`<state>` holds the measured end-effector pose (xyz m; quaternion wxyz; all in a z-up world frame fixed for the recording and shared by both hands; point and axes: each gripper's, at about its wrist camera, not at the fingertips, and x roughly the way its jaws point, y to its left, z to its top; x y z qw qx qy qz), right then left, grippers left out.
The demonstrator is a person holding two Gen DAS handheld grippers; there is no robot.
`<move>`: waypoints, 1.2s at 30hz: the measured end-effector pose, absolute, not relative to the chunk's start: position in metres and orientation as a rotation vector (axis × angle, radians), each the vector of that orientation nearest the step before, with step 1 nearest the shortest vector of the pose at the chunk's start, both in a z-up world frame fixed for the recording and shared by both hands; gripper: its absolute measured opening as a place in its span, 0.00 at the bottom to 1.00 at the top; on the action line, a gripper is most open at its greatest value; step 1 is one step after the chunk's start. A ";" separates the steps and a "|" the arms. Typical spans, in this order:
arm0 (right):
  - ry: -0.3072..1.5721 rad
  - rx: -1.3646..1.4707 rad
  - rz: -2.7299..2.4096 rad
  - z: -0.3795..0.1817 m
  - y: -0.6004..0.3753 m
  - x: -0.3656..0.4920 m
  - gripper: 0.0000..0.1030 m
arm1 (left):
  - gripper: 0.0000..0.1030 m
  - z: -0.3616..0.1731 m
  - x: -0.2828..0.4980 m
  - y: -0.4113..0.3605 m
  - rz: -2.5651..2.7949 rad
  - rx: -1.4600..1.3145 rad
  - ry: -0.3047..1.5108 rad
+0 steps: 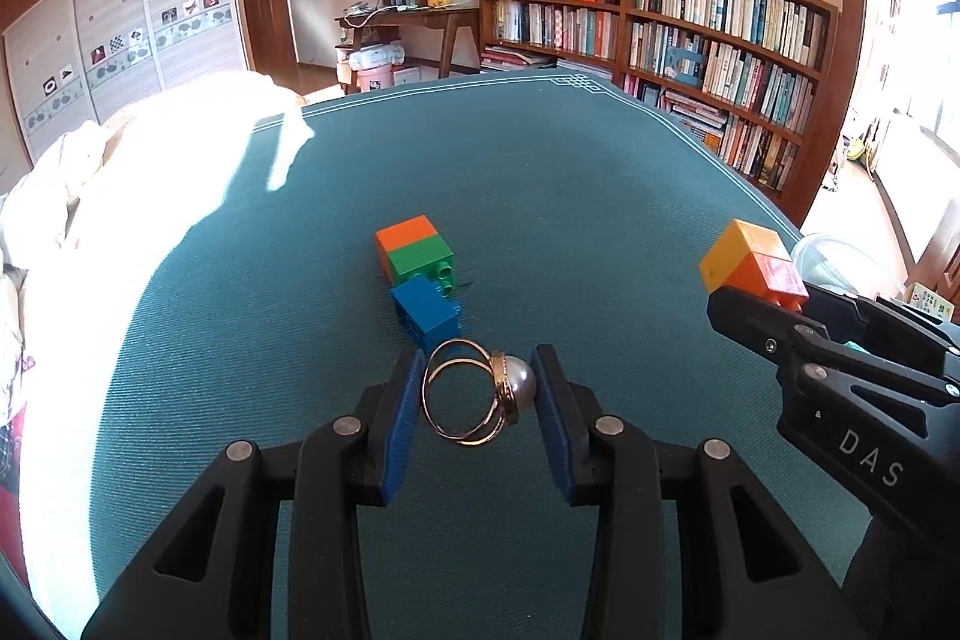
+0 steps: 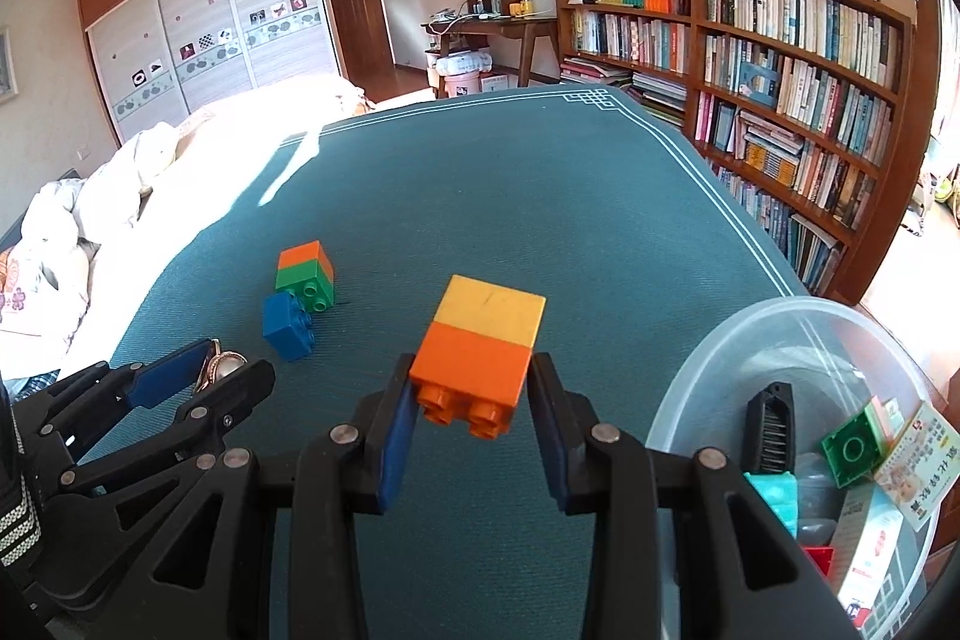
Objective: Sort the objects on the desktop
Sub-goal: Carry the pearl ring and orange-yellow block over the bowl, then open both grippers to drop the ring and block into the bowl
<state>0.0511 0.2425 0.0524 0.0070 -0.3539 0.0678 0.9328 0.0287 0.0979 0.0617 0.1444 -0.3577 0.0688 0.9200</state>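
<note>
My left gripper (image 1: 477, 391) is shut on a gold pearl ring (image 1: 474, 391), held just above the teal tablecloth (image 1: 540, 196); it also shows in the right wrist view (image 2: 219, 367). My right gripper (image 2: 471, 391) is shut on a yellow-and-orange block stack (image 2: 483, 346), gripping its orange lower brick; the stack also shows in the left wrist view (image 1: 750, 262). An orange-and-green block stack (image 1: 414, 250) lies on its side mid-table, with a blue brick (image 1: 426, 313) touching it in front.
A clear plastic bowl (image 2: 720, 358) at the right table edge holds a black comb, green and teal bricks and cards. A bookshelf (image 2: 780, 70) stands right of the table. A white duvet (image 2: 90, 220) lies to the left.
</note>
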 end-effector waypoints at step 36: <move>0.312 -0.971 2.672 0.062 0.367 0.122 0.40 | 0.39 0.070 0.077 0.233 2.367 -0.916 0.356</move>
